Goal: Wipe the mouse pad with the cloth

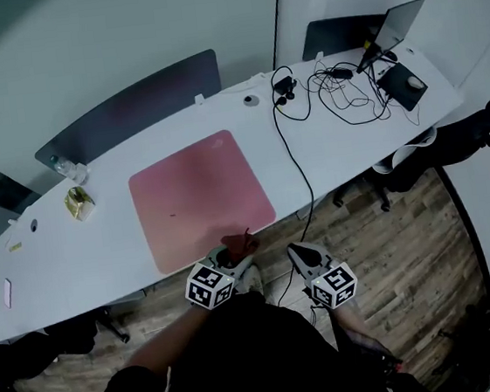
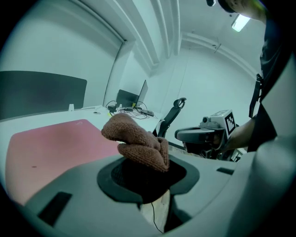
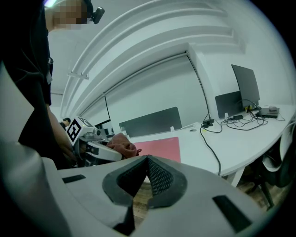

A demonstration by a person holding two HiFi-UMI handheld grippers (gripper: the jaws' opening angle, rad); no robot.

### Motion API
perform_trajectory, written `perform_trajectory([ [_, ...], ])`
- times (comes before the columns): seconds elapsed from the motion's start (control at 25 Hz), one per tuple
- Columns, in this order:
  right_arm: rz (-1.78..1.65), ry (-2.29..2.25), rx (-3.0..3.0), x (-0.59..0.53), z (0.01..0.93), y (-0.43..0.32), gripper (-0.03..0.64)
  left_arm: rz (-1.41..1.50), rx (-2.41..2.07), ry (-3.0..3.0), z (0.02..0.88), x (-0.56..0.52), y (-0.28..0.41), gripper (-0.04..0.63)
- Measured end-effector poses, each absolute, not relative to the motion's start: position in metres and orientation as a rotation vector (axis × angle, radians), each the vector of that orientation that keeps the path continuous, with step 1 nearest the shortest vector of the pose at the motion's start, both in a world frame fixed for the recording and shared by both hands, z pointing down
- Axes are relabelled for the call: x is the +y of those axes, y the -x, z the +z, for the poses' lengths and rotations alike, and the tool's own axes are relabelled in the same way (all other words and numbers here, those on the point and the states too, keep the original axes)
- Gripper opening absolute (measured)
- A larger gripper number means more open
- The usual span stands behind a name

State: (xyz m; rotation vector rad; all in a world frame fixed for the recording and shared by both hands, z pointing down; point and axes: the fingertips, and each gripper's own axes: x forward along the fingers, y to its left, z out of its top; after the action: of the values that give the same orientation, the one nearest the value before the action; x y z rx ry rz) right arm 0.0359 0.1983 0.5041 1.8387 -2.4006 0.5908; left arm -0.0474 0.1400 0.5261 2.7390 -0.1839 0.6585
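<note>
A pink mouse pad (image 1: 200, 198) lies flat on the white desk (image 1: 344, 140), also seen as the pad (image 2: 51, 148) and the pad (image 3: 159, 148). My left gripper (image 1: 231, 254) hovers just off the desk's front edge, below the pad's near side, shut on a bunched brown cloth (image 2: 136, 141). The cloth (image 1: 237, 241) sticks out past the jaws toward the pad and shows as a clump (image 3: 122, 147) in the right gripper view. My right gripper (image 1: 302, 254) hangs beside it over the floor, its jaws pressed together and empty.
A black cable (image 1: 298, 163) runs across the desk and over its front edge between the grippers. At the far right sit a laptop (image 1: 397, 28) and tangled wires (image 1: 347, 91). A small yellow object (image 1: 79, 203) lies left of the pad. Office chairs (image 1: 458, 136) stand at the right.
</note>
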Motion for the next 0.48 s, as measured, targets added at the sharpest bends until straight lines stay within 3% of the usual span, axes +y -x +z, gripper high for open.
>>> perform_trajectory([
  [0.48,0.666,-1.931,-2.306,0.162,0.510,-0.073,0.023,0.840,-0.037,-2.688,0.574,0.102,-0.016,0.132],
])
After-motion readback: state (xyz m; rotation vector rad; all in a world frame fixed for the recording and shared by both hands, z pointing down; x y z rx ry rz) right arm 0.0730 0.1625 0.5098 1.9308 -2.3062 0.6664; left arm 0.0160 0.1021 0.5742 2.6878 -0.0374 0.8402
